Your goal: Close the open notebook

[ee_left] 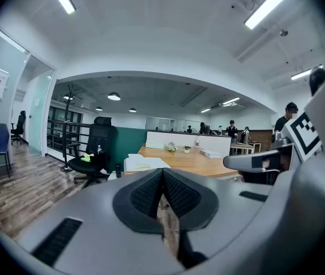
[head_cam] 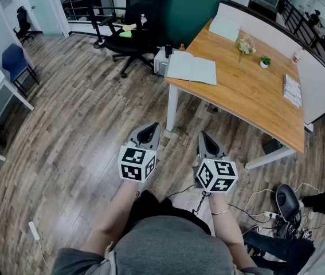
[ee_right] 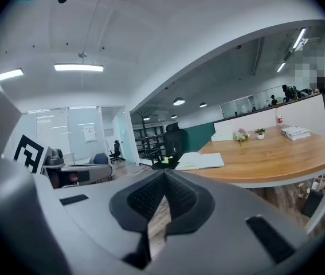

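Fingers of left gripper [ee_left: 163, 172]: pressed together, nothing between them.
Fingers of right gripper [ee_right: 163, 175]: closed as well, empty.
Both grippers: lower centre of the head view, side by side above the wood floor [head_cam: 65, 130], well apart from the table.
Notebook [head_cam: 192, 67]: lies open on the left corner of the wooden table [head_cam: 248, 90], upper centre of the head view.
Office chair [head_cam: 133, 27]: black, top of the frame, left of the table.

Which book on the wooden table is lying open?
The notebook at the corner of the table beside the black chair; its pages lie spread. The two farther books look closed.
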Tool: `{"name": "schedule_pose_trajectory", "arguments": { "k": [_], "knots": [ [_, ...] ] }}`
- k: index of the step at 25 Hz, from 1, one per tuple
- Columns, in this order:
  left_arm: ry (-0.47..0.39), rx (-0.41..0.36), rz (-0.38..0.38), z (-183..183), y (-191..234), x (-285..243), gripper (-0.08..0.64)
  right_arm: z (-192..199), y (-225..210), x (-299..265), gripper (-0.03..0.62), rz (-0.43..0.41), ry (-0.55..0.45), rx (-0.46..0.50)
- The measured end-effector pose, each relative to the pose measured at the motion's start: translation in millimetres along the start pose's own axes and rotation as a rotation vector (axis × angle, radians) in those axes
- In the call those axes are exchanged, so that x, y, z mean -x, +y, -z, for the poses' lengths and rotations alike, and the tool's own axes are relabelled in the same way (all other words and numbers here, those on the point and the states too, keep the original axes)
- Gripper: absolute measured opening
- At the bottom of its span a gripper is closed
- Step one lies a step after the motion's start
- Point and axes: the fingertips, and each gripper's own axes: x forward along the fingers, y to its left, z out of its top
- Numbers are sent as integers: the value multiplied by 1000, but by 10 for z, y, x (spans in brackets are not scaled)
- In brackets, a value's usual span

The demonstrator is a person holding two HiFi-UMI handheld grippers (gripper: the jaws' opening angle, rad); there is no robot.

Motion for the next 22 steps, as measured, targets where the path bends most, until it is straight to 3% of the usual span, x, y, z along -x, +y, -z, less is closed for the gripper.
{"name": "schedule_pose_trajectory", "arguments": {
  "k": [5,13,22],
  "knots": [
    [-25,35,9,-50,-42,-36,23,-55,-89,29,3,0,-27,-13],
    [25,84,-1,116,91,-164,29,3,-171,-85,8,30,-17,-39],
    [37,112,-5,97,638,-823,106,-67,-432,-819,100,59,2,-70]
  ]
}}
